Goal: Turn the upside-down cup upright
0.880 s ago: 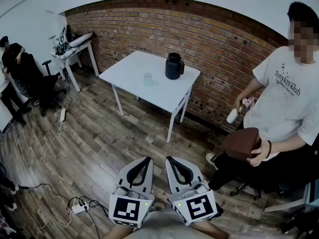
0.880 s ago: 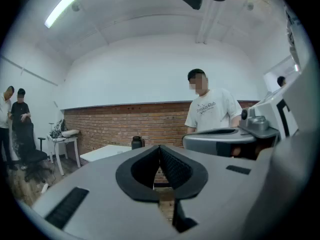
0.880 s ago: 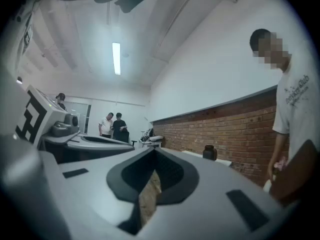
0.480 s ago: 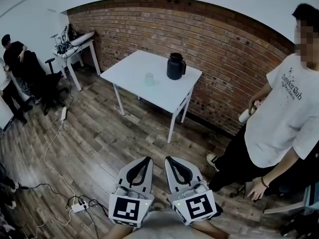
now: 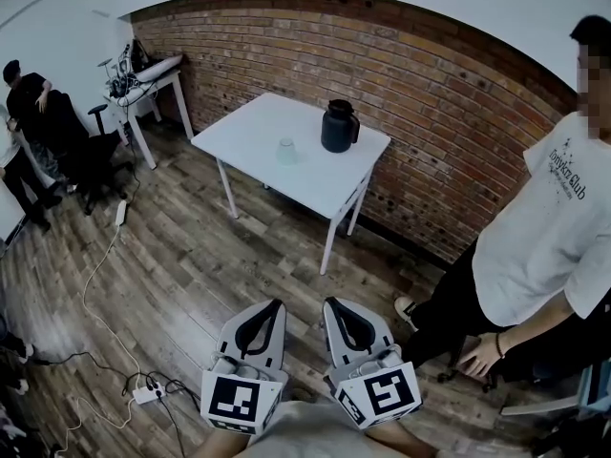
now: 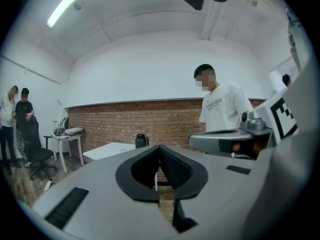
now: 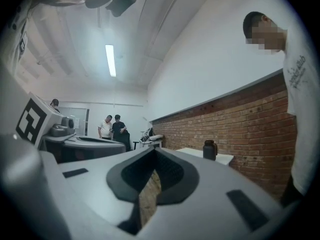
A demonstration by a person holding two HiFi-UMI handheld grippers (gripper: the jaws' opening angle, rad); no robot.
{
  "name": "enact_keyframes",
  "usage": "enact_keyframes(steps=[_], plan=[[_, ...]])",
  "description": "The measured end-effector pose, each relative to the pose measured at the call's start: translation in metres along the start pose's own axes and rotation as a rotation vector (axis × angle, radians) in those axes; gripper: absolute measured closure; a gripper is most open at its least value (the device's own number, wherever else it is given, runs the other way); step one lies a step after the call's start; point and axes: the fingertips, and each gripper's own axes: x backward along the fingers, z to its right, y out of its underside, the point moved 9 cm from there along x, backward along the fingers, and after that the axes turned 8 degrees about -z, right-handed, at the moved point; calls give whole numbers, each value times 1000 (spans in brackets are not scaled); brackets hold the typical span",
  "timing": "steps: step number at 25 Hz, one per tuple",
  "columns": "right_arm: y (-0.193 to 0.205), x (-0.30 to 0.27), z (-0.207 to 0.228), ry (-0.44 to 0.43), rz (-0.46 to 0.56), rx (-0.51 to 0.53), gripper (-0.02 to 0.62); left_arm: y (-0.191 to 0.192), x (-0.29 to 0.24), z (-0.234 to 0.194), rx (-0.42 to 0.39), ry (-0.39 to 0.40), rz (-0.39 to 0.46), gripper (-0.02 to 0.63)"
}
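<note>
- The grey left gripper (image 5: 274, 306) and right gripper (image 5: 332, 304) have ribbed black pads; both pairs of jaws are pressed together with nothing between them, and each gripper carries a cube of black-and-white square markers
- The small translucent cup (image 5: 285, 151) stands on the white rectangular desk (image 5: 239, 136), well apart from both grippers and near a dark rounded jug with a handle (image 5: 337, 128); its mouth is too small to make out
- Red brick wall (image 5: 449, 93) behind, wood-plank floor (image 5: 191, 265) below
- The dark chest print on the person in a white T-shirt (image 5: 544, 237) is too small to read surely
</note>
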Motion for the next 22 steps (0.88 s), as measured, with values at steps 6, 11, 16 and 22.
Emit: enact_keyframes(steps=[6,11,16,22], plan=[[1,-26,16,-13,0,-2,589,1,-28,-18,6,-17,-6,595],[3,-64,30,-13,0,4,588,0,-60,-42,7,-11,4,595],[4,-120,53,18,3,9,588,-3,-114,-81,4,24,14,595],[-6,-229,91,66,-30,1,588,-20,-207,-160,0,68,2,595]])
